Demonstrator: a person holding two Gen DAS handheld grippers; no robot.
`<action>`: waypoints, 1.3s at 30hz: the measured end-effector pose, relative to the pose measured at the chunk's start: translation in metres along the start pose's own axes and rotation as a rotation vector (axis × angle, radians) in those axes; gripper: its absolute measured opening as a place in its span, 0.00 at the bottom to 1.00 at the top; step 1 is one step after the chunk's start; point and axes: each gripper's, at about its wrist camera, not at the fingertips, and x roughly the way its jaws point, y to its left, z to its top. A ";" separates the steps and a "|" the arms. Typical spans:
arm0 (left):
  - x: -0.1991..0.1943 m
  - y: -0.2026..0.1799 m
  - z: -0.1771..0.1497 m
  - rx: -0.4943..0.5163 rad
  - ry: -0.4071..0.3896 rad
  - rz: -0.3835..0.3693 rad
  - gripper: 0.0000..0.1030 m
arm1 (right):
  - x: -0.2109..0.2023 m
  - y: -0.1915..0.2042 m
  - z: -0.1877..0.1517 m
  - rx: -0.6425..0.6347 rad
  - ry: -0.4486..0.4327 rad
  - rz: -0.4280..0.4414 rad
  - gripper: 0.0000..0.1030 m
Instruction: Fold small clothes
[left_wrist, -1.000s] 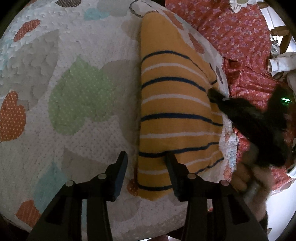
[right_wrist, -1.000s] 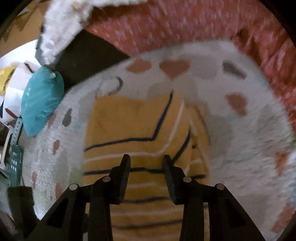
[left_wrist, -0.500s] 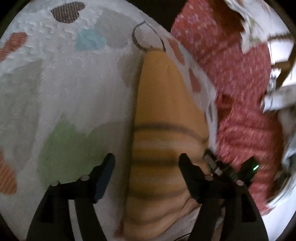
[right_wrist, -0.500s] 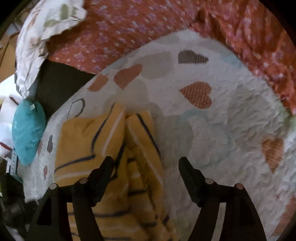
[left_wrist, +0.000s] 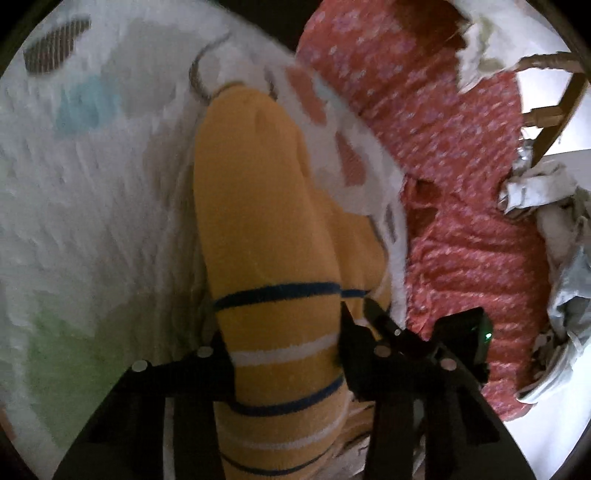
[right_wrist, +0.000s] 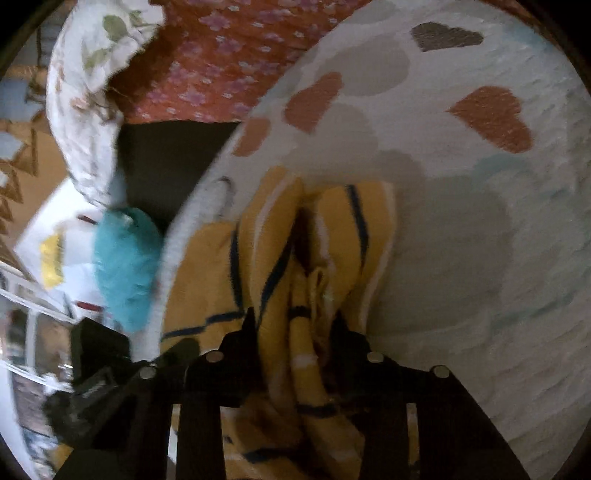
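Observation:
A small yellow garment (left_wrist: 258, 206) with blue and white stripes lies folded on a white quilt (left_wrist: 92, 184) printed with coloured hearts. My left gripper (left_wrist: 284, 347) is shut on the near end of the garment, cloth bulging between its fingers. The right gripper's dark body (left_wrist: 424, 339) sits just to its right in the left wrist view. In the right wrist view my right gripper (right_wrist: 291, 332) is shut on bunched folds of the same garment (right_wrist: 340, 229); the left gripper's dark body (right_wrist: 110, 369) shows at lower left.
A red floral bedspread (left_wrist: 443, 147) lies beyond the quilt's edge (right_wrist: 177, 236). A white floral pillow (right_wrist: 85, 92) and a teal cushion (right_wrist: 122, 266) sit past the edge on the left. White crumpled laundry (left_wrist: 554, 221) lies at the right.
Both grippers were open above the garment half a second ago; both have come down and closed on its near end, bunching the cloth.

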 end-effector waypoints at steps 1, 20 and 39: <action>-0.010 -0.005 0.002 0.026 -0.027 0.031 0.40 | 0.002 0.008 -0.002 0.005 -0.002 0.043 0.38; -0.056 0.024 -0.021 -0.037 -0.109 0.282 0.54 | -0.019 0.106 -0.026 -0.388 -0.189 -0.131 0.48; -0.031 0.023 -0.097 0.060 0.011 0.391 0.68 | 0.004 0.062 -0.057 -0.319 0.054 -0.389 0.39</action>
